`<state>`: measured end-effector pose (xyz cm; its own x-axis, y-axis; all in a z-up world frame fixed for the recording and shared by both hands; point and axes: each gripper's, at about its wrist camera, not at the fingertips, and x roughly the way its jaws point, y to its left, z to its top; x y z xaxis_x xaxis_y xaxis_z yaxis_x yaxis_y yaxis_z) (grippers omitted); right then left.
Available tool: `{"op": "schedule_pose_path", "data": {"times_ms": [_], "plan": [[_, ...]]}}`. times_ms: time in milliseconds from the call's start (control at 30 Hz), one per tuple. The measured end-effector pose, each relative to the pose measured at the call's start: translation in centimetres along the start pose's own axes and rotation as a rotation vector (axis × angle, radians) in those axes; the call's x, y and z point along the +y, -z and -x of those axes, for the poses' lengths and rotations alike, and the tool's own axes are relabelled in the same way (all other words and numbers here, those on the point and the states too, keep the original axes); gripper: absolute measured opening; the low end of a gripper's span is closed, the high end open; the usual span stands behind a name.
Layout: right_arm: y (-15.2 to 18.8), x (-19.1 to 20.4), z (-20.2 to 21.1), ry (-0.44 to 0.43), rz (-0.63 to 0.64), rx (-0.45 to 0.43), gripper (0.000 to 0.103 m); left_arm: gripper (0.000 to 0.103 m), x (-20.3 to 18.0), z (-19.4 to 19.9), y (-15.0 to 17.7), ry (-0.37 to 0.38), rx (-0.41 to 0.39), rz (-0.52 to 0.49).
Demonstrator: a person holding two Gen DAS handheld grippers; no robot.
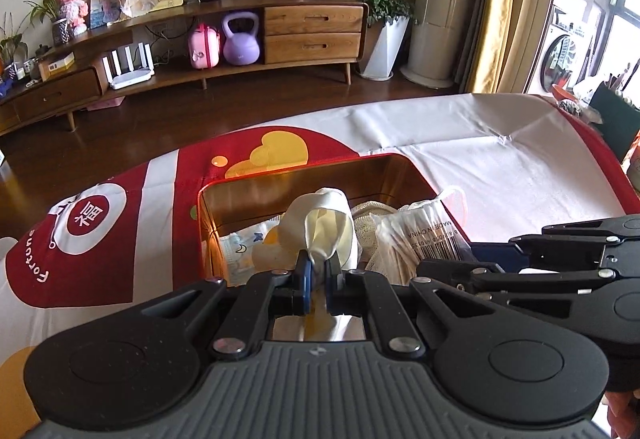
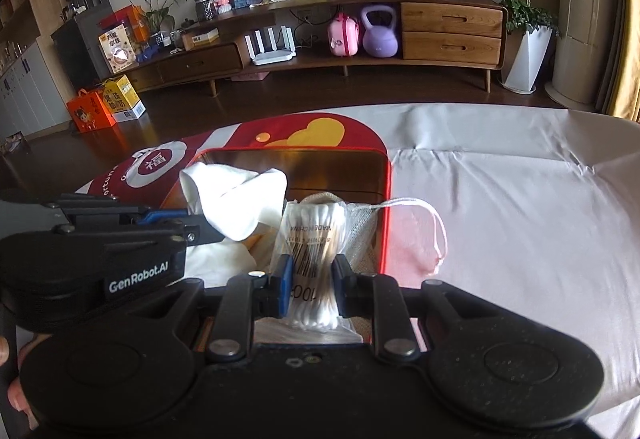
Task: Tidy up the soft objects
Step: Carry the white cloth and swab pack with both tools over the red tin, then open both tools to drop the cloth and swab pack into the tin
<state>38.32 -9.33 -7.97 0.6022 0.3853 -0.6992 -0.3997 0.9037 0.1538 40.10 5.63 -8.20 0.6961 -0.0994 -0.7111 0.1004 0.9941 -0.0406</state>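
Both grippers are seen working over the tin [image 1: 208, 215], a red box with a gold inside, set on the cloth-covered counter [image 1: 500, 167]. The left gripper [image 1: 318, 271] has its jaws pressed together on a white cloth [image 1: 324, 223]; the cloth is bunched and held up just above the tin's contents, toward the tin's 7 o'clock side in the right wrist view. The right gripper [image 2: 310, 279] has its jaws pinching a bag of swabs [image 2: 316, 231], a clear packet with a barcode, held at the tin's 5 o'clock edge, partly over the rim.

Some sorting is already shown as done. A pale printed packet [image 1: 244, 251] is seen lying on the tin's floor below the cloth, and a mesh pouch [image 1: 370, 219] sits between cloth and swabs. A mask [image 2: 420, 235], pinkish with a white loop, is draped over the tin's right wall, half in and half out on the counter.

The judgement here is that the task is well along: most soft items are gathered in or at the tin. Left to do, as far as can be told: the cloth and the swabs have to be set down inside and released, and the mask probably tucked fully in. No lid is visible, so whether closing is called for cannot be told. The rest of the counter to 3 o'clock shows only wrinkled white cloth.
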Motion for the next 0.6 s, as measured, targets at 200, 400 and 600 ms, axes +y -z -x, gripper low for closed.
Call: {"op": "schedule_pose_path", "data": {"times_ms": [200,400,600], "plan": [[0.7,-0.1,-0.8,-0.001,0.001,0.02,0.022,0.006,-0.1,-1.4,0.3,0.01,0.034,-0.003],[0.6,-0.2,-0.7,0.0,-0.002,0.019,0.023,0.006,-0.1,-2.0,0.7,0.022,0.054,0.005],[0.6,-0.2,0.2,0.006,-0.004,0.005,0.028,0.007,0.2,-1.6,0.7,0.03,0.064,0.039]]}}
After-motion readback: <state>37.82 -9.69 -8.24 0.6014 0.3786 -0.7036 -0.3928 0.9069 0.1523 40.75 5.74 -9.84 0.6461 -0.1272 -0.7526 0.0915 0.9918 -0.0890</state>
